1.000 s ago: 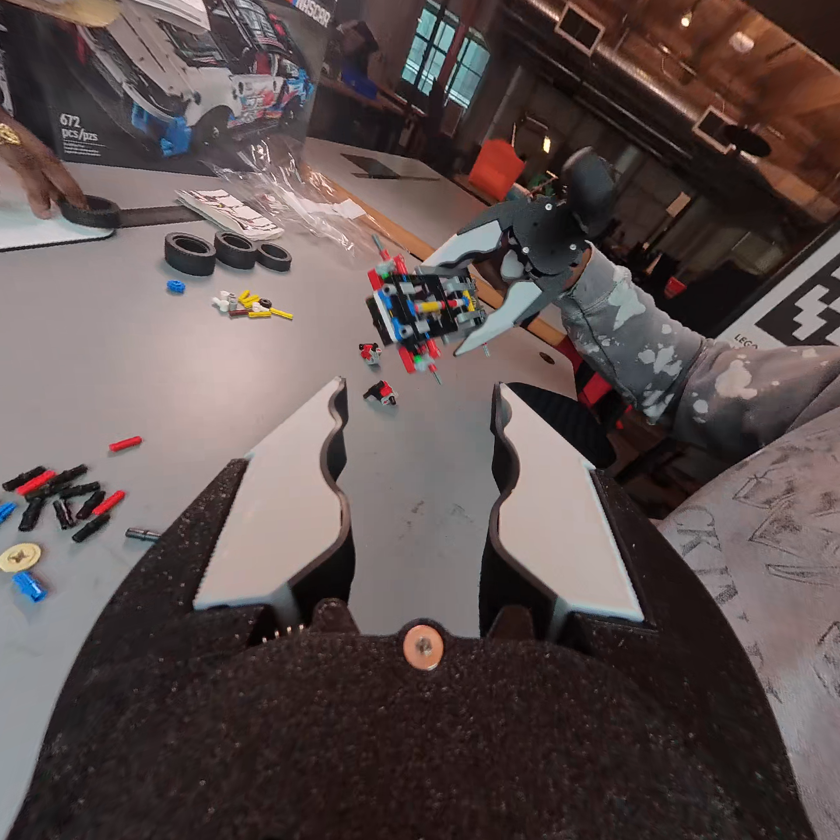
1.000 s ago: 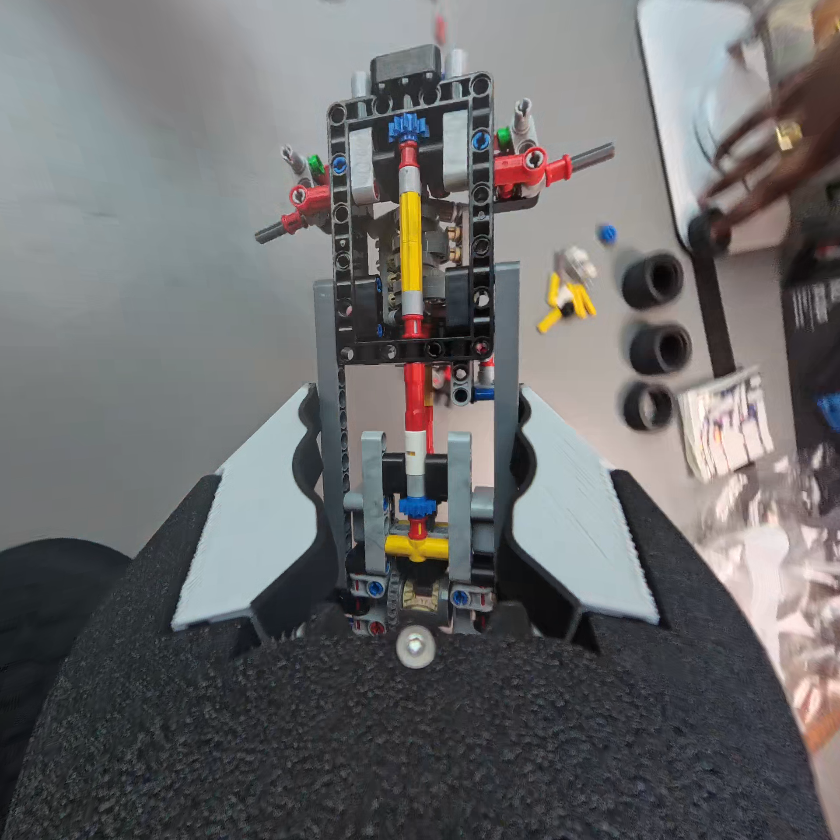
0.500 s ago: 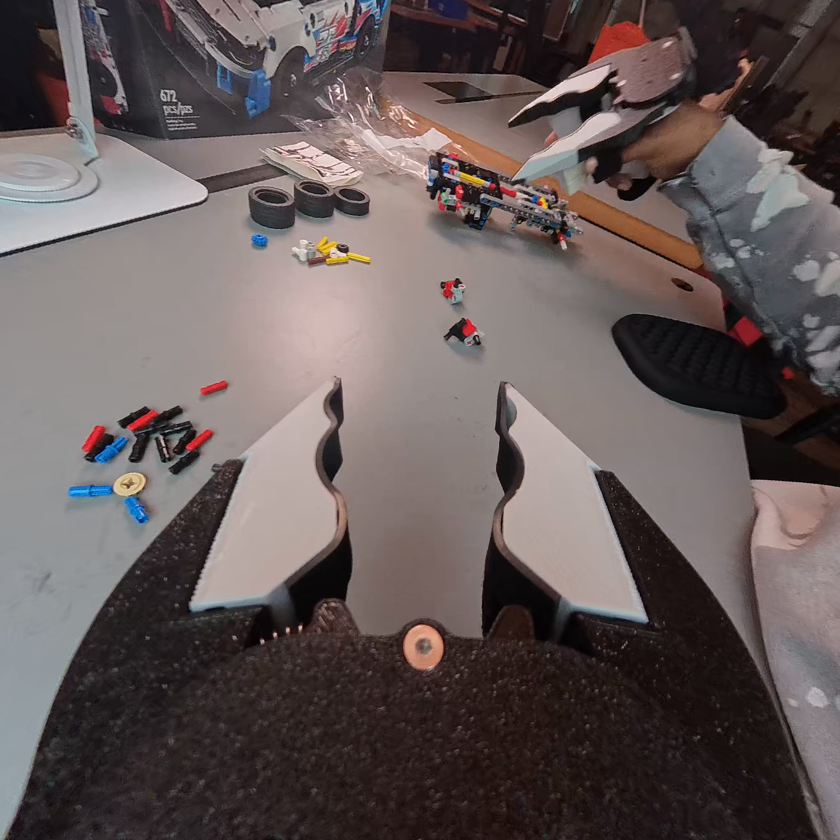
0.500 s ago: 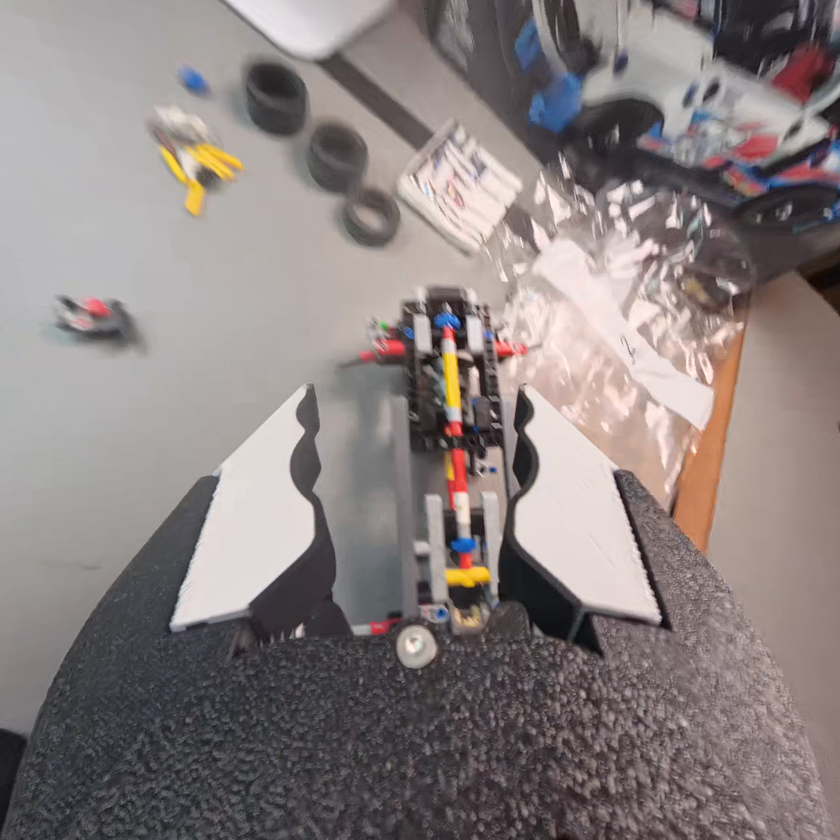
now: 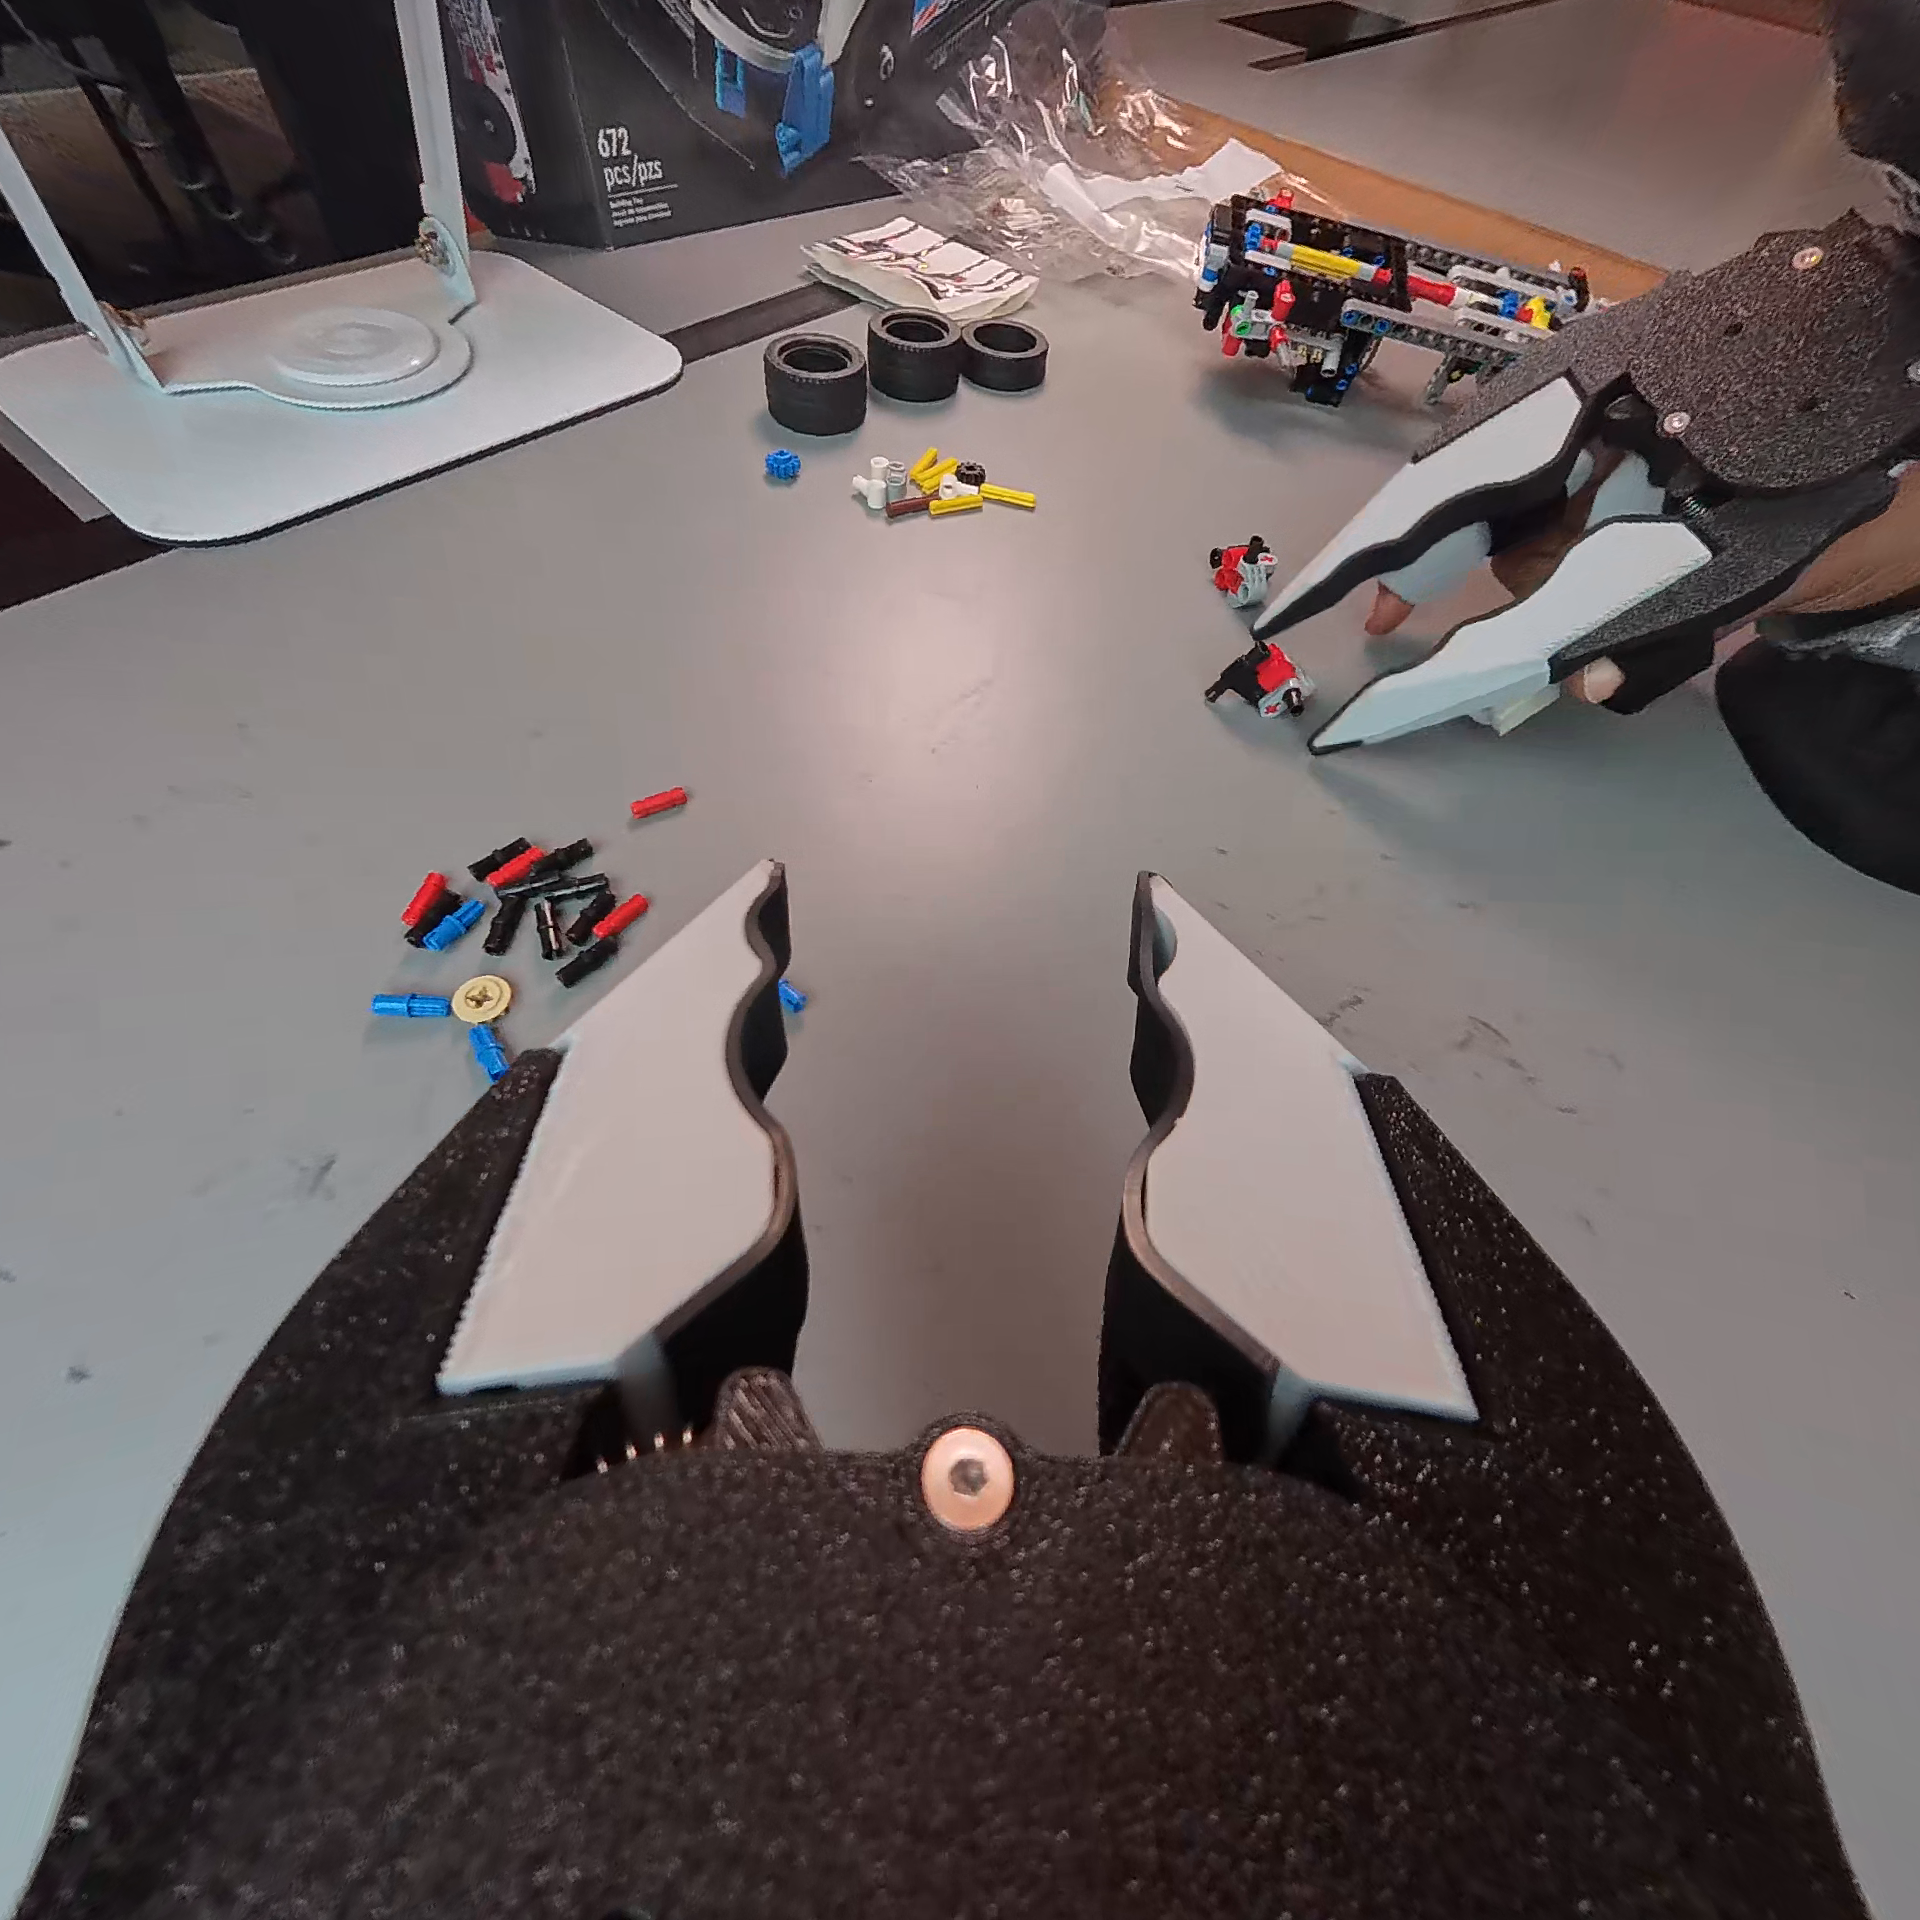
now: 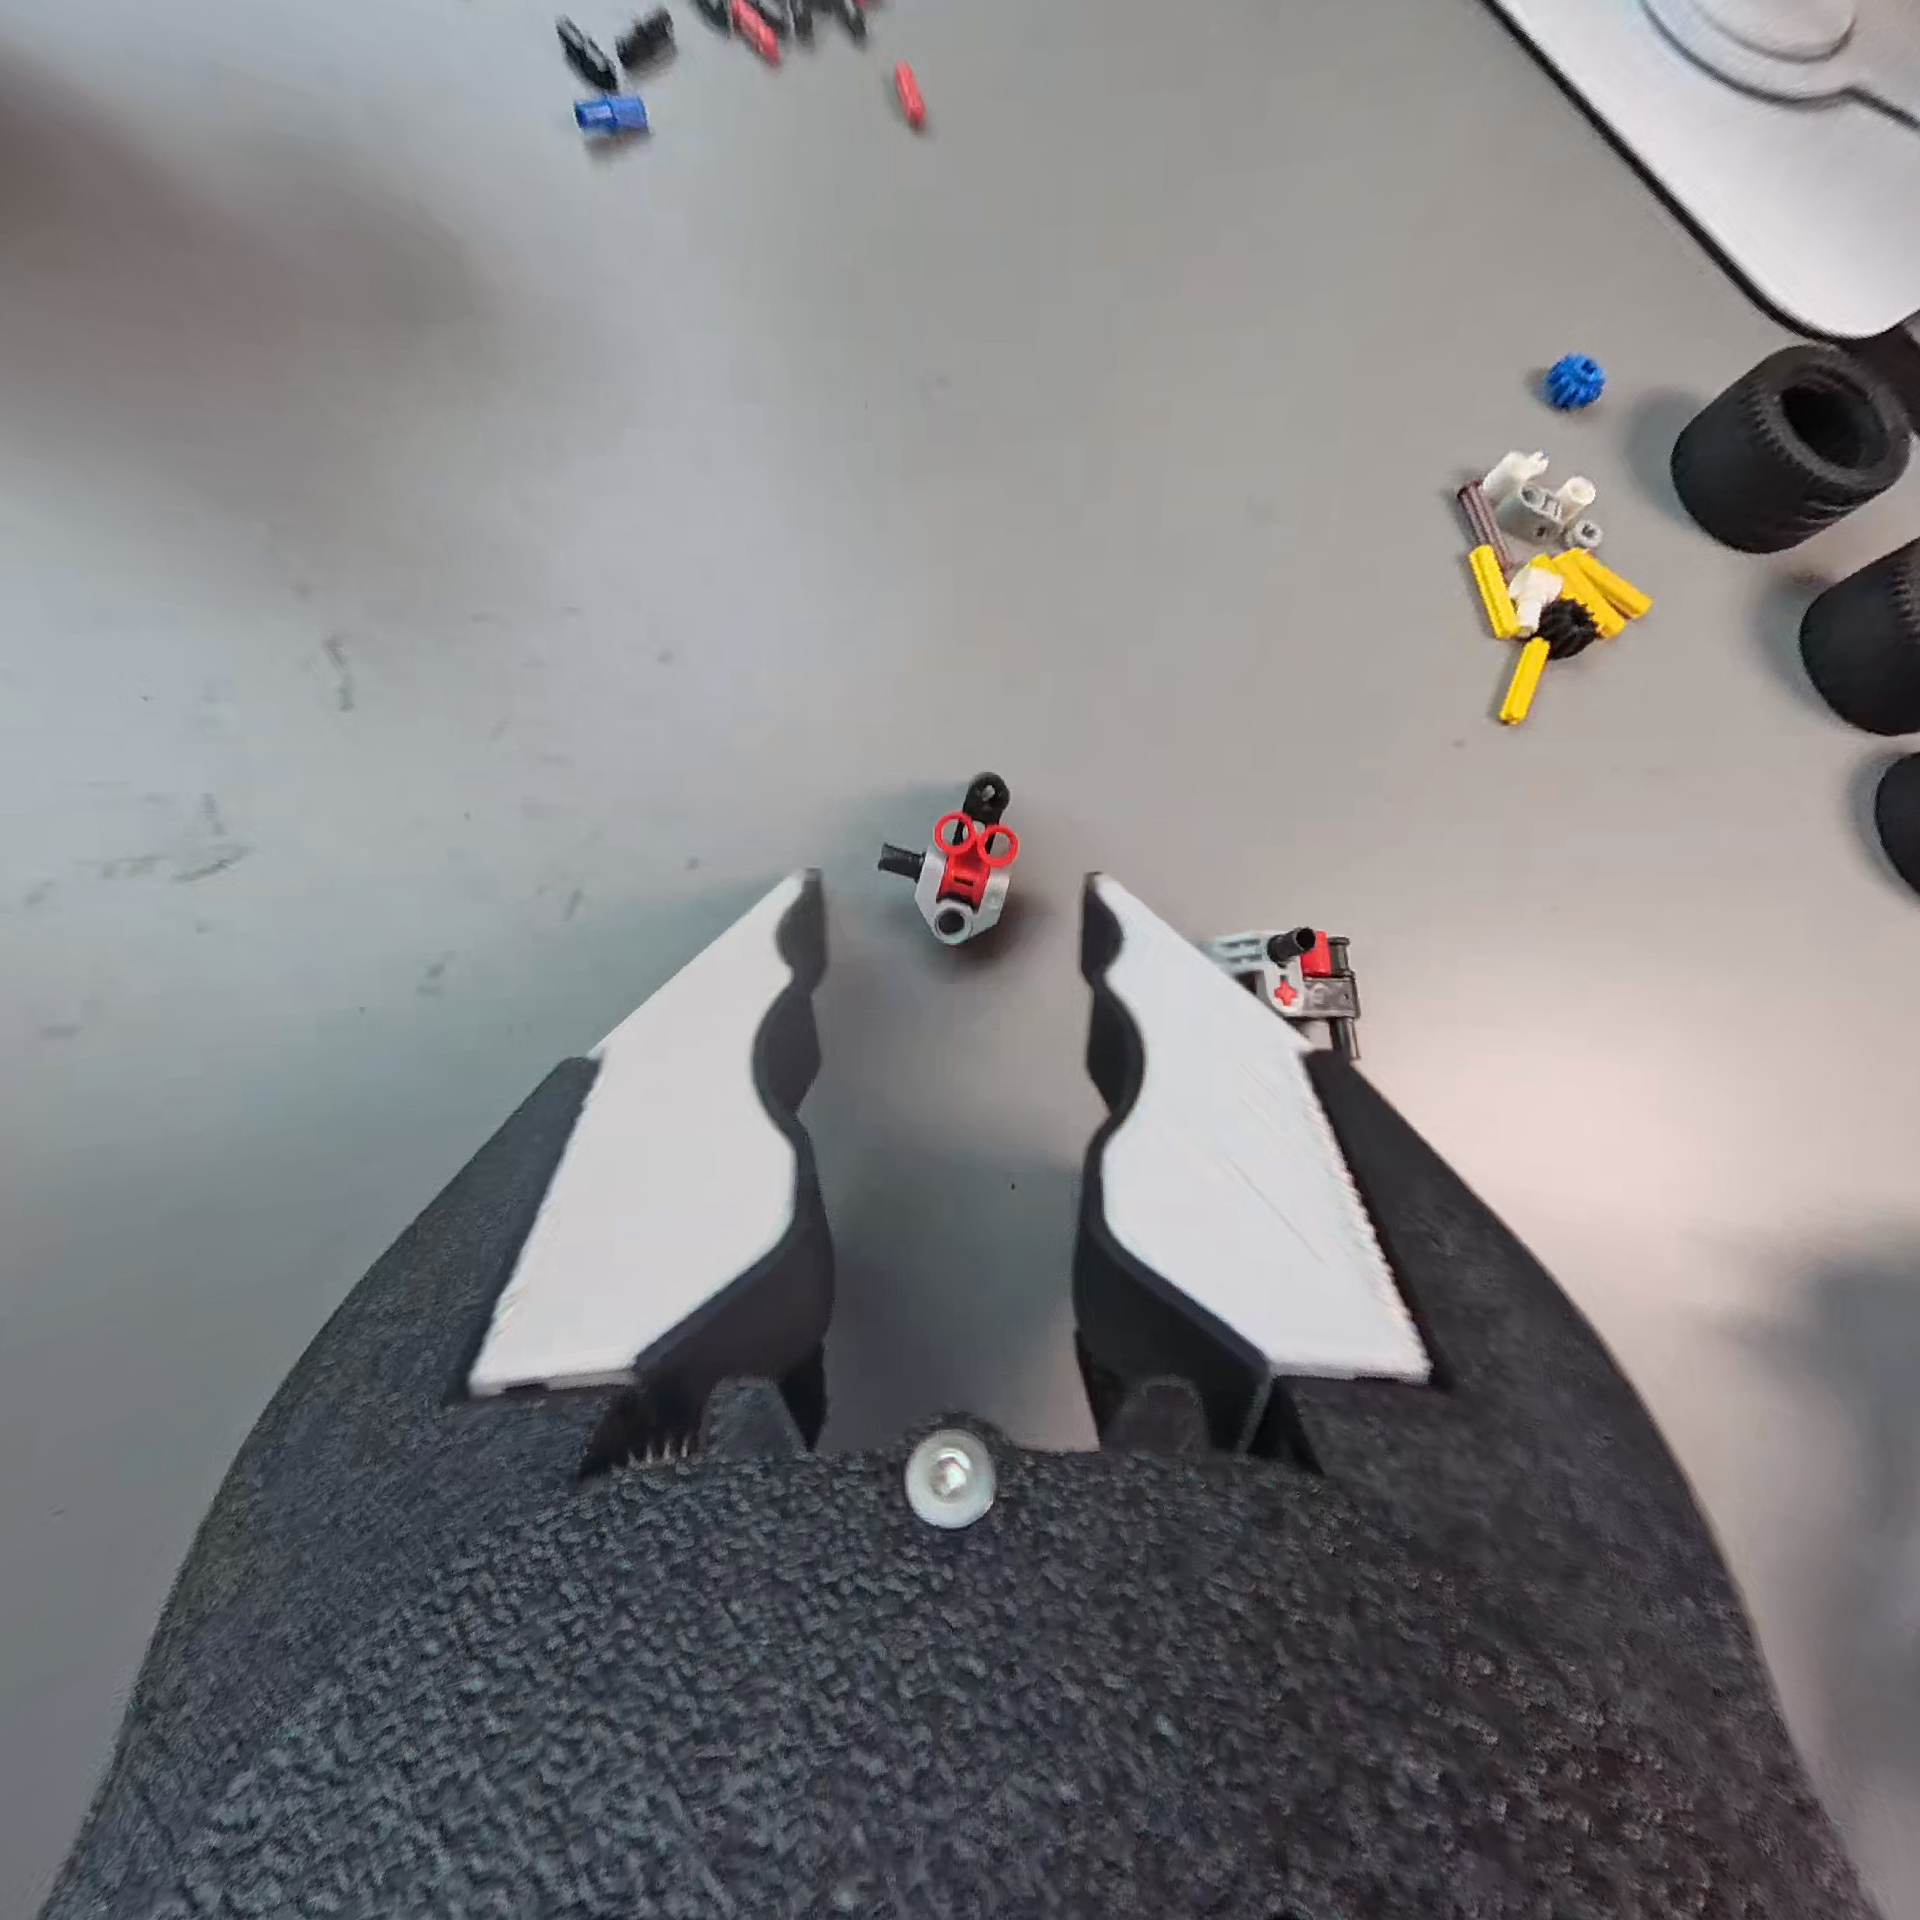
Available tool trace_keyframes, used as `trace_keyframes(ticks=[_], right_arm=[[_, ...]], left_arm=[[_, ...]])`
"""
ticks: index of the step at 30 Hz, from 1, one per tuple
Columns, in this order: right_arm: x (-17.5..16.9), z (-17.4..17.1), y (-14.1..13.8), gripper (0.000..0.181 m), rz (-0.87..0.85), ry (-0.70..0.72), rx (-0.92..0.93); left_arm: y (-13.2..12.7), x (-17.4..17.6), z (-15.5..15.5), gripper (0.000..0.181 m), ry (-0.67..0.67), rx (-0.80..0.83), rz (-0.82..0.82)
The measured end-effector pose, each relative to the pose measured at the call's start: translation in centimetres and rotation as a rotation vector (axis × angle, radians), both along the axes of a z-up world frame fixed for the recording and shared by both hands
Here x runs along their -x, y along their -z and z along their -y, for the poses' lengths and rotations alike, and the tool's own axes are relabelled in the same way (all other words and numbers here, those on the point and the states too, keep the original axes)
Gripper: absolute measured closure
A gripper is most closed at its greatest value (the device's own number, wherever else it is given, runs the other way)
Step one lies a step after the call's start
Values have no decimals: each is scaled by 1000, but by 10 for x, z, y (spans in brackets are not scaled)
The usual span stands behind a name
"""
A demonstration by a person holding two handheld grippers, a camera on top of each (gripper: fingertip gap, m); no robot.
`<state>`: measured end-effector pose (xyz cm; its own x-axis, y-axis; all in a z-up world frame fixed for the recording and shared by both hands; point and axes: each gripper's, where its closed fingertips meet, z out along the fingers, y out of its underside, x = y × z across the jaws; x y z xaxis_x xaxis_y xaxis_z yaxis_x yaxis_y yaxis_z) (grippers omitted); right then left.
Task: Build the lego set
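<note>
1. Grey and smooth, the bench point(image 5: 935, 675) carries scattered building parts, with a white flat-based stand point(image 5: 312, 384) at its far left.
2. At the far right edge, the long part-built lego chassis of black, grey, red and yellow beams point(image 5: 1371, 291) lies on the bench beside crumpled clear plastic bags point(image 5: 1049, 156).
3. Three black rubber tyres point(image 5: 904, 358) sit in a row near a small heap of yellow, white and brown pins point(image 5: 945, 488) and a blue gear point(image 5: 781, 465).
4. The left hand-held gripper point(image 5: 956, 883) hovers low over bare bench, its jaws apart and holding nothing; a cluster of black, red and blue connector pins point(image 5: 530, 914) lies just to its left.
5. The right hand-held gripper point(image 6: 948, 883) has its jaws spread, empty, tips close to the bench.
6. A small red, grey and black sub-assembly point(image 6: 961, 868) lies just ahead of the gap between the right tips, not clamped.
7. A second small red and grey sub-assembly point(image 6: 1299, 977) lies just outside the right-hand finger point(image 6: 1226, 1143), partly hidden behind it.
</note>
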<state>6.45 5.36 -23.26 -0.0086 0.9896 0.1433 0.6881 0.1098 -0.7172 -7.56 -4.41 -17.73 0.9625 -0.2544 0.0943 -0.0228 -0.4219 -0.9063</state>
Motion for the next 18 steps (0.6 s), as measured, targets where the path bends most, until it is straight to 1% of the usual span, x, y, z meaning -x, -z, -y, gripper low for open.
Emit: trace_keyframes(ticks=[1,2,5,7,8,10,14,16,18], right_arm=[[2,1,-1,153,-14,-3,15],[4,2,-1,158,-14,-16,15],[7,12,-1,158,-25,-137,-29],[8,32,-6,158,-74,-270,-61],[10,43,-11,158,-117,-331,-87],[14,68,-23,158,-196,-424,-99],[23,106,-37,158,-297,-518,-97],[27,118,-41,158,-329,-553,-97],[29,130,-43,158,-341,-597,-69]], left_arm=[[0,1,-1,117,-1,1,5],[2,2,-2,117,0,5,11],[7,-1,-3,118,20,25,20],[10,-9,-1,120,64,31,11],[11,-15,1,122,98,35,0],[11,-34,6,130,198,27,-18],[11,-78,22,149,414,9,-68],[14,-93,29,155,484,-2,-103],[15,-101,33,158,521,-11,-130]])
